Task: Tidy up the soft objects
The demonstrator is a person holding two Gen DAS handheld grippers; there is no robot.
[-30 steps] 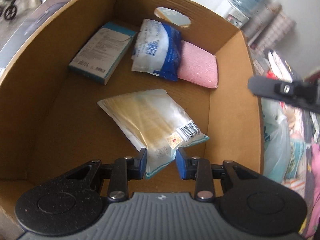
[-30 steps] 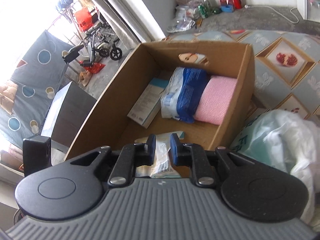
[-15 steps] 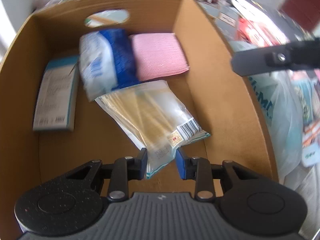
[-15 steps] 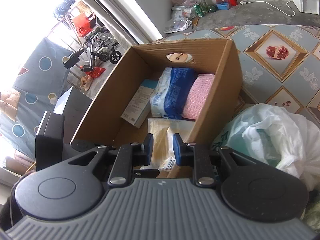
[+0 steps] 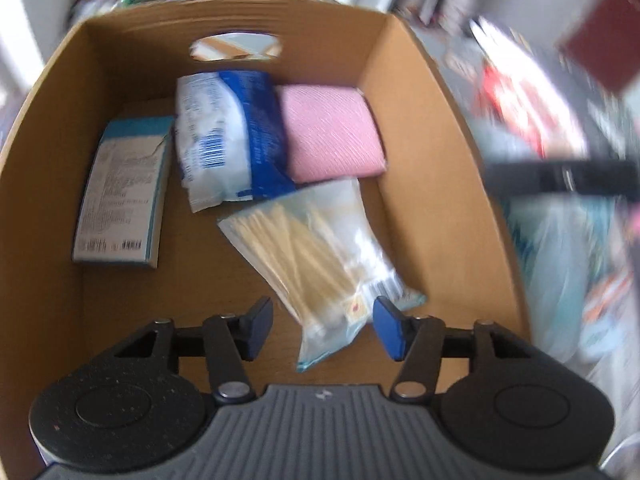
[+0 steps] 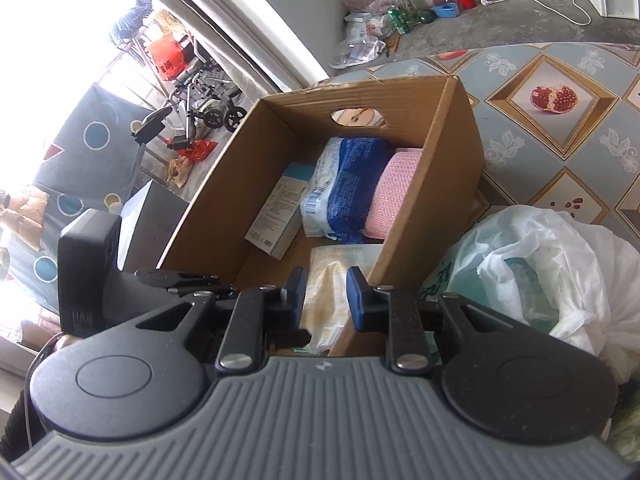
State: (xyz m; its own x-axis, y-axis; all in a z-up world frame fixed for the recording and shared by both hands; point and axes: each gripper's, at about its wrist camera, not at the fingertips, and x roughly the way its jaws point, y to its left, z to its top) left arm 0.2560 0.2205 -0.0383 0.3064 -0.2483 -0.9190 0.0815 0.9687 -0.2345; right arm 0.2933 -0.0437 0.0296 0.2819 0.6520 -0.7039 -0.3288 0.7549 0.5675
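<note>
An open cardboard box [image 5: 420, 160] holds a teal carton [image 5: 124, 192], a blue-and-white soft pack [image 5: 232, 136], a pink sponge cloth [image 5: 332, 132] and a clear bag of cotton swabs [image 5: 316, 252]. My left gripper [image 5: 320, 328] hangs over the box's near end. Its jaws are opening, and the bag's near corner lies between them, clear of both pads. My right gripper [image 6: 326, 296] hovers just outside the box [image 6: 440, 152], its jaws a narrow gap apart with nothing between them. The swab bag [image 6: 328, 280] shows beyond that gap.
A white plastic bag [image 6: 540, 272] bulges against the box's right side on a patterned tablecloth [image 6: 560, 140]. The right gripper appears as a blurred black bar [image 5: 560, 178] beyond the box wall. Floor clutter and a wheelchair [image 6: 208, 96] lie far off.
My left gripper was shut on the swab bag's corner; its jaws have now spread and let the bag go onto the box floor. The left view has rolled and shifted.
</note>
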